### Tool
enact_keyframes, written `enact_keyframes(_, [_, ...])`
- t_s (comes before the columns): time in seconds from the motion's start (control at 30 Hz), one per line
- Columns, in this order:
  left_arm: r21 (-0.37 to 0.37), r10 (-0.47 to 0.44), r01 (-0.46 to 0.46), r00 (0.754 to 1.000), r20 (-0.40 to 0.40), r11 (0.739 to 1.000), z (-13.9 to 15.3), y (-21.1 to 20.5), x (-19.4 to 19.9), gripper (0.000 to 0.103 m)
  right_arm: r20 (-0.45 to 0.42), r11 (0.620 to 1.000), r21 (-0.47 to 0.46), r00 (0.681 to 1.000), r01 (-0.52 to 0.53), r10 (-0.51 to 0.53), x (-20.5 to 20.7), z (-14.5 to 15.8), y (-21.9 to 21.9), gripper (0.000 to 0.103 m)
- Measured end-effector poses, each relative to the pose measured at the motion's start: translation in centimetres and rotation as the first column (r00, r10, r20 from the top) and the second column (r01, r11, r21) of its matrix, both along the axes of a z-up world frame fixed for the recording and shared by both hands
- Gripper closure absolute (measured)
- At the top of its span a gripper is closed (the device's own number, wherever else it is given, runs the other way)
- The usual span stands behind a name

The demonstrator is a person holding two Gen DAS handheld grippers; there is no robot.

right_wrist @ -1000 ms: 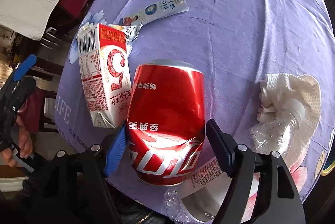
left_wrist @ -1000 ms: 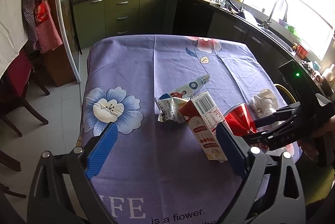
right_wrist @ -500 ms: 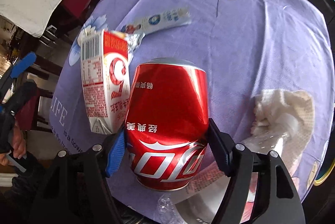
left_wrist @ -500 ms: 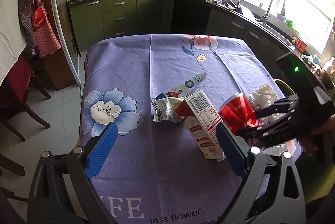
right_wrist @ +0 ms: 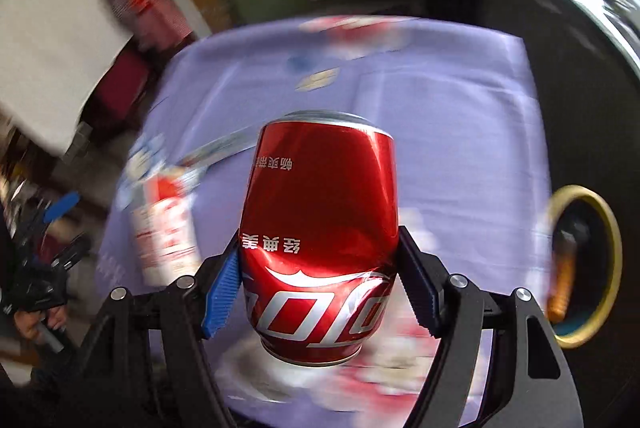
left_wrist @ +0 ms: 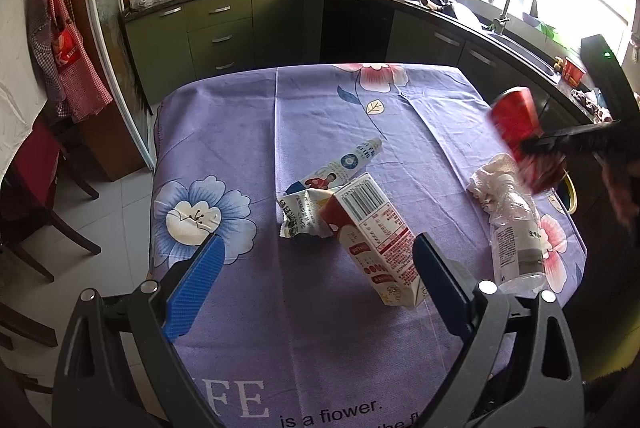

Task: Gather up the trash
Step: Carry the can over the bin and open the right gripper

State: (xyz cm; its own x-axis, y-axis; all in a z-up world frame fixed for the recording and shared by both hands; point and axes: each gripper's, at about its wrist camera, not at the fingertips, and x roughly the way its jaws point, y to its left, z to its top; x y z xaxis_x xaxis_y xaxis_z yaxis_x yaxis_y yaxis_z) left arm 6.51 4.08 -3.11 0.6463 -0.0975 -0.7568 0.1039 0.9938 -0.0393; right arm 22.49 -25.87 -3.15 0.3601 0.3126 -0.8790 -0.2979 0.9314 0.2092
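Right tool (right_wrist: pixel 318 292): clenched on the red can (right_wrist: pixel 320 224), the blue pads pressed on its dented lower wall; can and tool are carried clear above the desk (left_wrist: pixel 304 116), at its right edge.
Can axis: the long axis runs forward along the fingers, the base toward the camera and the top rim pointing away.
Deciding relation: a yellow-rimmed bin (right_wrist: pixel 586 272) is seen to the right of the held can, beyond the desk's right edge and lower; it is judged the likely drop place, so the can must be carried rightward off the edge before release.
Left tool (left_wrist: pixel 316 280): released, nothing between its pads, held over the near edge of the desk.
Nearer hand: the milk carton (left_wrist: pixel 374 240) lies just ahead of the left tool, close to its right finger, with its long axis slanting from near right to far left.
Other trash: a crumpled wrapper (left_wrist: pixel 304 212) touches the carton's far end; a flattened tube (left_wrist: pixel 352 164) lies toward the middle; a clear plastic bottle (left_wrist: pixel 516 232) rests against a wad of tissue (left_wrist: pixel 490 174) by the right edge.
Materials: thin glossy metal, creased where gripped; waxed card with sharp corners; soft crinkled film; limp paper; a purple flowered cloth covering the desk.
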Motion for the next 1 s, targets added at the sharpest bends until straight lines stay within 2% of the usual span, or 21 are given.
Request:
enact_keyframes(0.1, [0.006, -0.005, 0.005, 1.0, -0.009, 1.0, -0.2, -0.6, 0.3, 0.013, 0.02, 0.985, -0.027, 0.985, 0.172, -0.172, 1.2, -0.1, -7.4, 0.032])
enact_keyframes(0.2, [0.015, -0.01, 0.01, 1.0, -0.018, 1.0, -0.4, -1.4, 0.7, 0.013, 0.029, 0.933, -0.08, 0.937, 0.35, -0.348, 2.7, -1.3, -15.4, 0.032])
enact_keyframes(0.27, [0.02, -0.012, 0.013, 1.0, -0.022, 1.0, -0.5, -1.9, 0.8, 0.013, -0.003, 0.894, -0.102, 0.899, 0.436, -0.438, 3.4, -3.0, -20.2, 0.032])
enact_keyframes(0.37, [0.026, -0.018, 0.019, 0.999, -0.027, 0.999, -0.4, -2.7, 1.0, 0.013, -0.028, 0.846, -0.153, 0.853, 0.511, -0.521, 4.2, -5.5, -24.7, 0.031])
enact_keyframes(0.43, [0.032, -0.023, 0.024, 0.999, -0.031, 0.999, -0.4, -3.3, 1.2, 0.013, -0.052, 0.829, -0.193, 0.839, 0.524, -0.542, 5.1, -7.3, -26.7, 0.031])
enact_keyframes(0.53, [0.043, -0.034, 0.036, 0.999, -0.036, 0.998, -0.4, -4.2, 1.3, 0.013, -0.021, 0.785, -0.231, 0.804, 0.574, -0.594, 5.3, -8.3, -28.9, 0.031])
enact_keyframes(0.6, [0.052, -0.041, 0.043, 0.998, -0.039, 0.998, -0.3, -4.6, 1.3, 0.013, -0.01, 0.788, -0.199, 0.803, 0.583, -0.596, 4.6, -7.8, -29.2, 0.031])
enact_keyframes(0.73, [0.055, -0.051, 0.054, 0.998, -0.048, 0.997, -0.6, -5.2, 1.2, 0.013, 0.03, 0.809, -0.157, 0.821, 0.567, -0.57, 2.6, -5.9, -28.2, 0.027])
enact_keyframes(0.87, [0.055, -0.038, 0.041, 0.998, -0.058, 0.998, -1.1, -5.5, 1.0, 0.013, 0.099, 0.841, -0.116, 0.848, 0.529, -0.52, -0.7, -3.5, -26.1, 0.025])
enact_keyframes(1.0, [0.04, -0.019, 0.023, 0.995, -0.1, 0.999, -2.2, -6.1, 1.0, 0.012, 0.145, 0.87, -0.079, 0.87, 0.486, -0.472, -3.3, -2.9, -24.0, 0.024])
